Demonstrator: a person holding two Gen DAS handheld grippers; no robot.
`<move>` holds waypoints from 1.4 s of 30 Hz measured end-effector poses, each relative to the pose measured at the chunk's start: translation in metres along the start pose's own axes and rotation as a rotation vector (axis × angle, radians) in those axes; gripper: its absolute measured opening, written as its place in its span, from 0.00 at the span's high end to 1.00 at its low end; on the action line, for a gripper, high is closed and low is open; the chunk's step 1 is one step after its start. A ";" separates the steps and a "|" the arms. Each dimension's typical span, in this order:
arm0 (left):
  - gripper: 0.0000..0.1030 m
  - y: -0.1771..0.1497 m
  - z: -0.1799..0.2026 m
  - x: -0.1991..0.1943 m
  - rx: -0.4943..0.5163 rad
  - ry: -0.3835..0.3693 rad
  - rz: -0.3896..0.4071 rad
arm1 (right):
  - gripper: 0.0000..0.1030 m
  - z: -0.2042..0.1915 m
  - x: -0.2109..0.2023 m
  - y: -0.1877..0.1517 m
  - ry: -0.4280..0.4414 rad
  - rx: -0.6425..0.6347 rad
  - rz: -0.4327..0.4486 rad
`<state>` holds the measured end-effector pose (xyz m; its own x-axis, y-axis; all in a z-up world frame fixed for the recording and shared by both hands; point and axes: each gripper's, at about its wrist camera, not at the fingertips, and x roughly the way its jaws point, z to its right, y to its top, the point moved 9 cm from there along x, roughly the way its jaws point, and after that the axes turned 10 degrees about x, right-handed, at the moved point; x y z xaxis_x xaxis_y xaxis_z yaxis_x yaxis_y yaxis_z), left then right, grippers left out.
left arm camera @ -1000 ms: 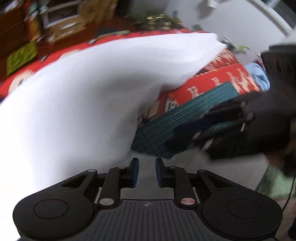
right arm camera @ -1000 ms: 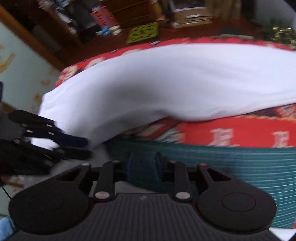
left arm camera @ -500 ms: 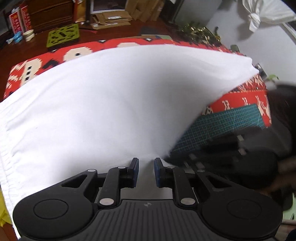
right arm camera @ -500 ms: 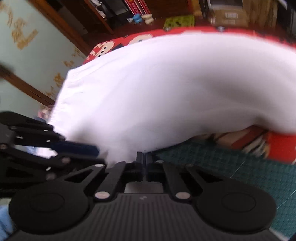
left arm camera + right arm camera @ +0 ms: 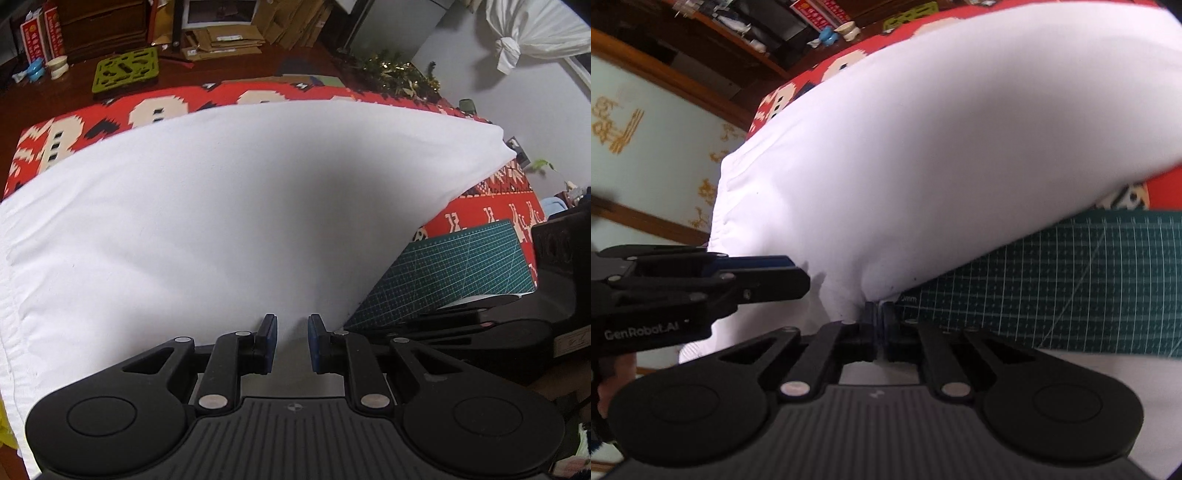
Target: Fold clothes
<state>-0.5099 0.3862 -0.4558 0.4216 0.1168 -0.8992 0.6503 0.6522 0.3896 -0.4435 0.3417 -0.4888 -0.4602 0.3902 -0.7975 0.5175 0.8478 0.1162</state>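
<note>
A white garment point(image 5: 229, 206) lies spread over a red patterned cloth point(image 5: 258, 98), its near corner over the green cutting mat point(image 5: 454, 273). My left gripper point(image 5: 291, 332) is open, its blue pads either side of the garment's near edge without closing on it. My right gripper point(image 5: 880, 314) is shut on the garment's point(image 5: 923, 155) near corner, just above the mat point(image 5: 1071, 288). The left gripper point(image 5: 750, 275) shows at the left of the right wrist view, close beside the right one. The right gripper's body point(image 5: 480, 332) shows at the right of the left wrist view.
Beyond the red cloth is a dark wooden floor with a green trivet point(image 5: 127, 68), cardboard packages point(image 5: 225, 40), small bowls point(image 5: 57, 66) and tinsel point(image 5: 395, 74). A pale wall point(image 5: 646, 155) with gold marks stands to the left.
The right gripper has closed on the garment's near corner. Both grippers have moved in toward the garment, and the left one now straddles its edge, still open.
</note>
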 end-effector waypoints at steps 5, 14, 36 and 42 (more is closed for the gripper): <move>0.83 0.022 0.030 0.006 0.081 -0.055 0.035 | 0.91 0.009 -0.032 0.010 0.020 0.042 0.040; 0.70 0.038 0.093 0.066 0.394 -0.070 -0.017 | 0.80 0.119 -0.131 0.082 -0.161 0.162 0.264; 0.75 0.032 0.082 0.064 0.595 -0.070 -0.069 | 0.96 0.186 -0.139 0.134 -0.404 0.178 0.327; 0.76 0.033 0.089 0.059 0.653 -0.070 -0.046 | 0.85 0.199 -0.160 0.122 -0.424 0.179 0.362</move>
<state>-0.4071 0.3486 -0.4786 0.4099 0.0362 -0.9114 0.9092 0.0640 0.4114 -0.1631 0.3106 -0.4647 0.0783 0.4344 -0.8973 0.7189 0.5989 0.3527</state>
